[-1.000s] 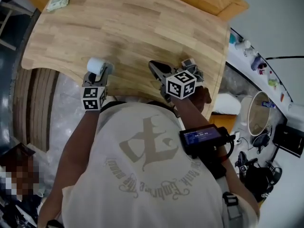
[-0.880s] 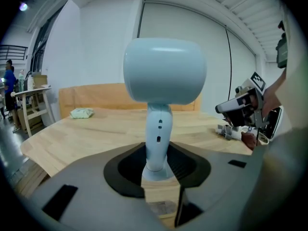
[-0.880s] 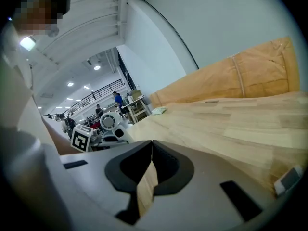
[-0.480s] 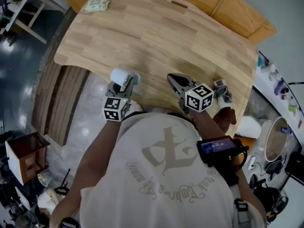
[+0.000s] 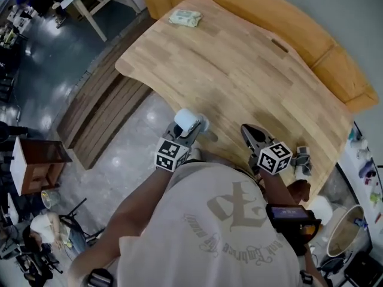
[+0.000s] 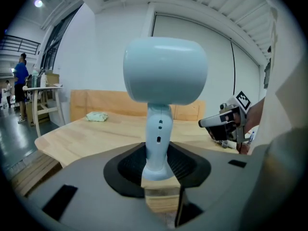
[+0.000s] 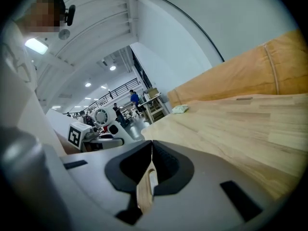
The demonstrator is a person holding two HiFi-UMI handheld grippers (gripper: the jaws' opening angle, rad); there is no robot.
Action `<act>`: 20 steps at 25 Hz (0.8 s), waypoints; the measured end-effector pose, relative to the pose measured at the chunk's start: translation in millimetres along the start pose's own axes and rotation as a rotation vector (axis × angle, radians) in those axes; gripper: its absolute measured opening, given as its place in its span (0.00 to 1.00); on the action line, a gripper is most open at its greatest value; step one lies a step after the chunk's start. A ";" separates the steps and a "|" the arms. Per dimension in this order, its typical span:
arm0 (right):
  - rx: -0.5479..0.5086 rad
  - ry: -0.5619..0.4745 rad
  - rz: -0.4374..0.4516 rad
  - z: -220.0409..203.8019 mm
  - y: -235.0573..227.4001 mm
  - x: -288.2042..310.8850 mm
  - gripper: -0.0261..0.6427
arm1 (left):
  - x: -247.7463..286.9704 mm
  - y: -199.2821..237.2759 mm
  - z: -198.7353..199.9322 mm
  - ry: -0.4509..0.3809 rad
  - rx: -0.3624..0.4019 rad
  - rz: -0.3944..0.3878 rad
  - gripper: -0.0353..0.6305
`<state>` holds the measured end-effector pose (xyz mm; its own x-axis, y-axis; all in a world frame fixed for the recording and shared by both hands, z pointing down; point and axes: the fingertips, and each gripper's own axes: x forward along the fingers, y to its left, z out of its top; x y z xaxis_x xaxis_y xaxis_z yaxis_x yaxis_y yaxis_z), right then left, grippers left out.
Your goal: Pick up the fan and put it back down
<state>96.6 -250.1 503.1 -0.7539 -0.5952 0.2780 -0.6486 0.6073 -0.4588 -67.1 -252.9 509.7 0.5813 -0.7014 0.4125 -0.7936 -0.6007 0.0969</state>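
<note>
Pale-blue fan (image 6: 165,71), rounded head, stem pinched upright in left gripper (image 6: 159,170); right gripper (image 7: 151,150) pressed together.

Bright, even white light fills the room, and ceiling lamps (image 7: 37,45) glint off the dark glossy floor (image 5: 54,82). Shadows on the table (image 5: 239,70) are faint. Both gripper views bulge fisheye-style with black corners. The fan (image 6: 163,76) is crisp up close, while the head view is soft.

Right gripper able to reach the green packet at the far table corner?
Probably yes: the right gripper is empty, only bare table lies between it and the packet, though it's a long stretch.
</note>
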 end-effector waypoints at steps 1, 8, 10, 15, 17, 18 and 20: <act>0.000 0.002 0.004 -0.3 1.6 1.3 0.06 | -3.0 1.3 -3.0 0.005 -0.007 0.001 0.27; 0.022 0.034 0.036 -15.7 8.8 9.9 0.06 | -25.4 4.6 -20.9 0.024 -0.026 0.039 0.27; 0.024 0.043 0.047 -20.5 12.7 11.3 0.06 | -30.8 3.6 -25.5 0.028 -0.033 0.044 0.27; 0.017 0.060 0.078 -24.2 24.4 14.7 0.06 | -44.8 2.1 -29.2 0.012 -0.065 0.066 0.27; 0.013 0.065 0.084 -24.9 28.0 18.3 0.06 | -49.5 4.5 -30.1 0.010 -0.069 0.071 0.27; 0.013 0.066 0.087 -25.4 29.6 19.7 0.06 | -51.2 5.7 -31.7 0.013 -0.068 0.074 0.27; 0.014 0.068 0.090 -26.6 32.4 21.3 0.06 | -53.5 7.5 -35.5 0.017 -0.068 0.080 0.27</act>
<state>56.7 -229.2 516.6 -0.8150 -0.5010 0.2912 -0.5765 0.6495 -0.4959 -110.5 -206.2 520.5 0.5131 -0.7389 0.4368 -0.8479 -0.5153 0.1244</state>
